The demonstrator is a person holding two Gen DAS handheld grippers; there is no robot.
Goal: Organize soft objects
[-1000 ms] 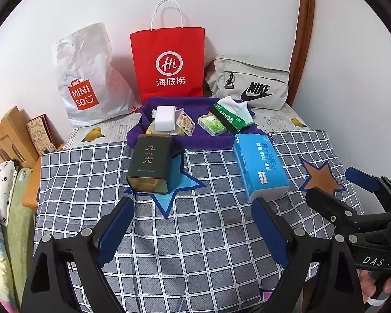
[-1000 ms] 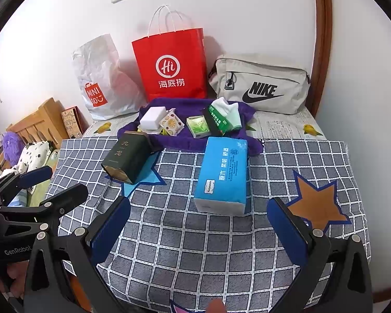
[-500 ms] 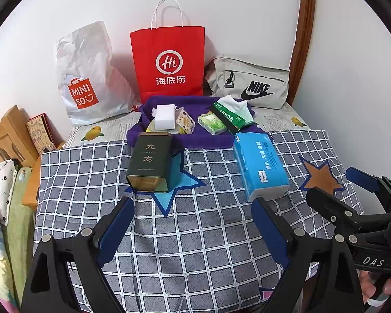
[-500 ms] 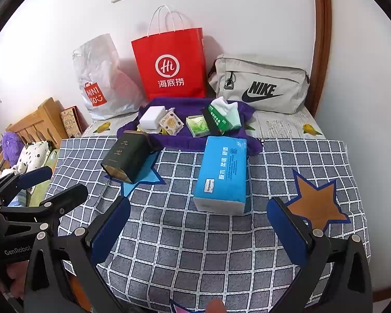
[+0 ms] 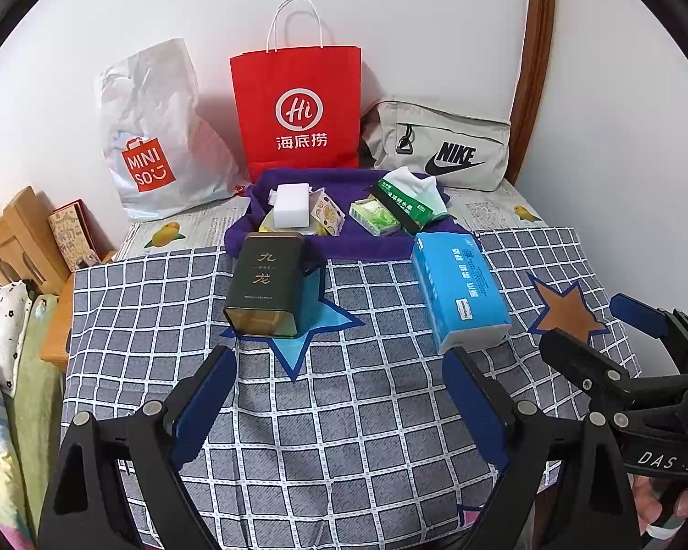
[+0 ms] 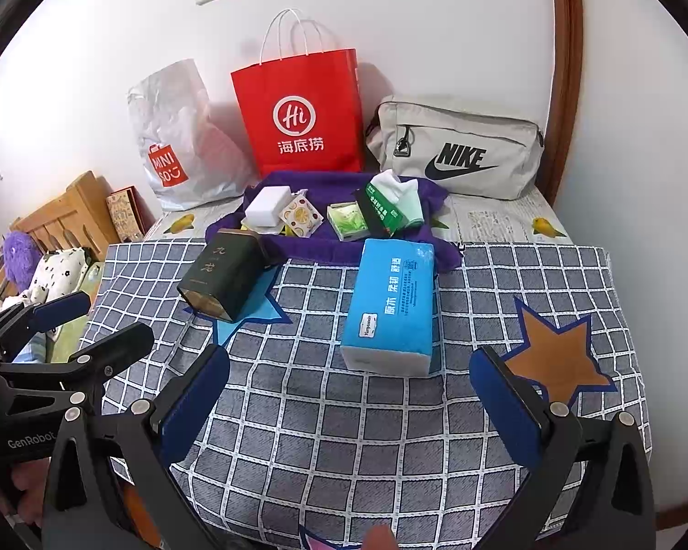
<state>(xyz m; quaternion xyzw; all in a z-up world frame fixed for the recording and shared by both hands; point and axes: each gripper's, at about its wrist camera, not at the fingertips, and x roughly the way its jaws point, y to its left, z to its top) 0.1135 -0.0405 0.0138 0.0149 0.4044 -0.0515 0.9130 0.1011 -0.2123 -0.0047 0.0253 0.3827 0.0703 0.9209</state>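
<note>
A blue tissue pack [image 5: 458, 288] [image 6: 392, 305] lies on the checked cloth, just ahead of both grippers. A dark tin [image 5: 266, 288] [image 6: 220, 272] lies on its side over a blue star to the left. Behind them a purple towel [image 5: 353, 243] [image 6: 344, 247] carries a white sponge [image 5: 291, 204] [image 6: 267, 201], a lemon-print packet [image 5: 328, 213] [image 6: 300, 215], a small green packet [image 5: 374, 215] [image 6: 347, 220] and a green tissue pack [image 5: 406, 199] [image 6: 390, 204]. My left gripper [image 5: 339, 408] [image 6: 82, 321] is open and empty. My right gripper [image 6: 348, 408] [image 5: 582, 321] is open and empty.
A white MINISO bag [image 5: 156, 133], a red paper bag [image 5: 298, 110] and a grey Nike bag [image 5: 440, 146] stand against the back wall. A wooden bed frame [image 5: 13, 238] and bedding lie beyond the table's left edge. A wall is close on the right.
</note>
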